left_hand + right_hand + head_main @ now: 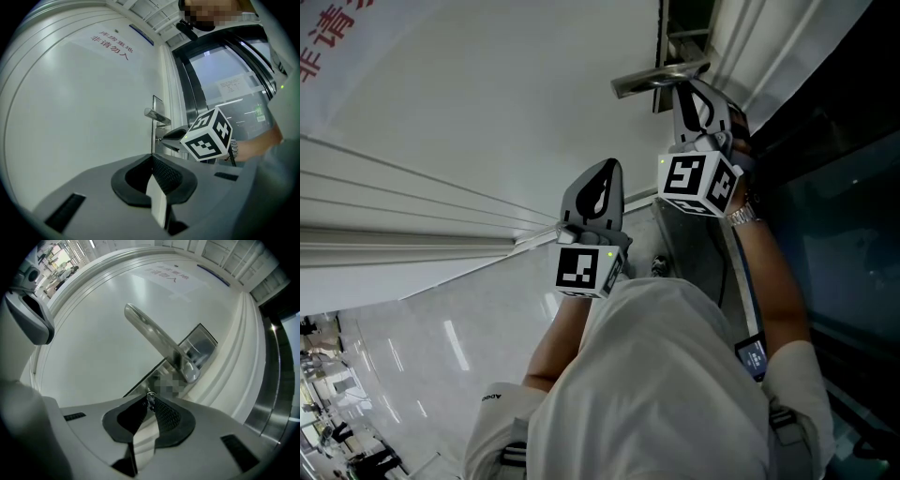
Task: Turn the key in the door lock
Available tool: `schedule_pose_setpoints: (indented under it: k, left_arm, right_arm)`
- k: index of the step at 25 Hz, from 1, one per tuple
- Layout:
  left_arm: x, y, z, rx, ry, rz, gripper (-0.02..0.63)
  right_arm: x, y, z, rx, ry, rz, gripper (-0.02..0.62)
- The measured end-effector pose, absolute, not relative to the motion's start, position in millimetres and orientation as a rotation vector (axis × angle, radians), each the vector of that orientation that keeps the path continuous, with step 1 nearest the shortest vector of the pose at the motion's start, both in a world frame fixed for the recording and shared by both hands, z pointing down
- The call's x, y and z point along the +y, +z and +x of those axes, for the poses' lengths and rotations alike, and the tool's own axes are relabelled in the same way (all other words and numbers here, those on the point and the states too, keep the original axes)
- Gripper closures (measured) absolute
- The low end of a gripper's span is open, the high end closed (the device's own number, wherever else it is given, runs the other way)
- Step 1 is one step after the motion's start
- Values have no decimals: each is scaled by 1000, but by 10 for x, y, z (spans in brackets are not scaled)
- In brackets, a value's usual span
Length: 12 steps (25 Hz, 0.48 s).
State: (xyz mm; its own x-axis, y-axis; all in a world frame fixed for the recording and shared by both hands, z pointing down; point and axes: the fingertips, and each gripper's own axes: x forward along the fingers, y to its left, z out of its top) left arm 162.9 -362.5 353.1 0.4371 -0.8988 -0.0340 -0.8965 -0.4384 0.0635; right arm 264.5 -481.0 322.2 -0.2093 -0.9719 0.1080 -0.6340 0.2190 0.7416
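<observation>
A silver lever handle (154,336) juts from the lock plate (199,345) on the white door (487,112). Just below it, my right gripper (150,398) is shut on a small metal key (150,395), with its tips up against the plate beneath the handle. From the head view the right gripper (686,94) reaches under the handle (661,77). My left gripper (600,192) hangs back in front of the bare door panel, shut and with nothing in it. The left gripper view shows the handle (157,116) and the right gripper (165,138) at the lock.
Right of the door runs a steel frame (190,89) with dark glass panels (844,216). A sign with red lettering (110,47) sits high on the door. The person's torso (666,394) fills the lower head view, over glossy floor (422,347).
</observation>
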Motion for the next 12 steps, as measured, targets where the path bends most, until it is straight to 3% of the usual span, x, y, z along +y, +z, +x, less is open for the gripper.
schedule_pose_setpoints:
  k: [4,12]
  left_arm:
    - [-3618,3539,1625,-1655,-102,2628,597]
    - [-3594,3528,1605,-1661,-83,2629,597]
  right_arm:
    - [-4816,3209,2662,-1994,-698,1512,586]
    - [-4814,3198,2683,-2143,-506,1598,588]
